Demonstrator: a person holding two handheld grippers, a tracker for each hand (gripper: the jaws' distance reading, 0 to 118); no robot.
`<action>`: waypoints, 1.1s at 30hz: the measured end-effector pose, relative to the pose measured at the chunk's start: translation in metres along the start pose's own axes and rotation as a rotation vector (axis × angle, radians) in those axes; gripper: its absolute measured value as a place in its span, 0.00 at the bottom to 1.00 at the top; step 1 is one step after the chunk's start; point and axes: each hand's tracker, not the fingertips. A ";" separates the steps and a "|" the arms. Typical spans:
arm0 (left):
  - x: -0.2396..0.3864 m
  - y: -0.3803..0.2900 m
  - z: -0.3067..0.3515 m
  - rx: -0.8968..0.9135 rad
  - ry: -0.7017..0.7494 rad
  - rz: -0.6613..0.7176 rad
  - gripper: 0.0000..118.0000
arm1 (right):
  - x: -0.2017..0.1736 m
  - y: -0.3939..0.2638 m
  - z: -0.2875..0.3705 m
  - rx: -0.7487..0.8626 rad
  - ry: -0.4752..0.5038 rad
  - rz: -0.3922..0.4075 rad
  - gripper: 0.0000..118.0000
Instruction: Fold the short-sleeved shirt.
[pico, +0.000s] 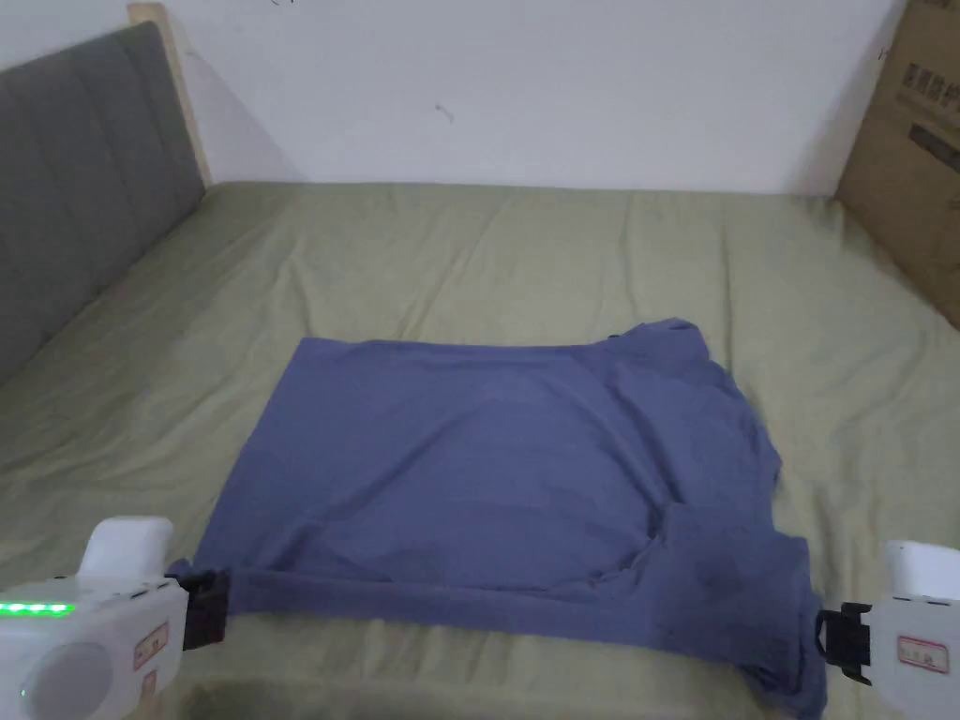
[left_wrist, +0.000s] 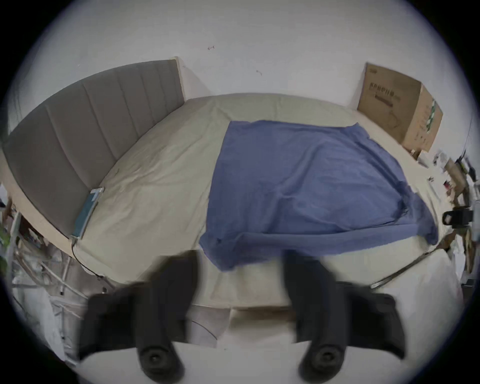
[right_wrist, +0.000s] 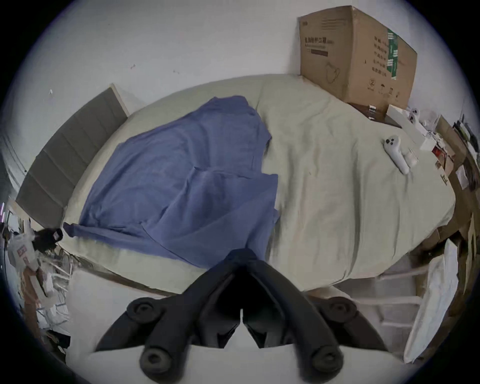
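1. Left gripper (pico: 208, 609), in the head view, sits at the near left corner of the blue shirt (pico: 506, 469), its black tip against the hem; the right gripper (pico: 837, 643) is at the near right corner, touching the cloth there. The shirt lies spread on the green bed sheet (pico: 450, 253), with a sleeve folded over on its right side. A grey headboard (pico: 84, 178) stands at the left and a cardboard box (pico: 909, 150) at the far right.
2. Left gripper view: the left gripper (left_wrist: 240, 262) has its 2 jaws wide apart, blurred, with the shirt's (left_wrist: 306, 179) near corner lying between and just past them; nothing is pinched. The right gripper (left_wrist: 458, 217) shows farther off at the shirt's other corner.
3. Right gripper view: the right gripper (right_wrist: 242, 256) has its jaws closed to a narrow point on the shirt's (right_wrist: 181, 179) near edge, cloth bunched at the tips. A white controller (right_wrist: 396, 153) lies on the sheet, well apart from the shirt, near the box (right_wrist: 355, 57).
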 end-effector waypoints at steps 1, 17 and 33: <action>0.000 -0.005 -0.001 -0.005 0.011 0.007 0.00 | 0.000 -0.001 0.000 -0.005 0.027 -0.005 0.00; -0.029 0.027 -0.055 -0.006 0.065 0.135 0.75 | -0.002 -0.016 -0.019 -0.079 0.030 0.009 0.00; -0.012 0.026 -0.067 -0.126 0.052 0.032 0.02 | 0.000 -0.009 -0.015 -0.048 0.013 0.042 0.54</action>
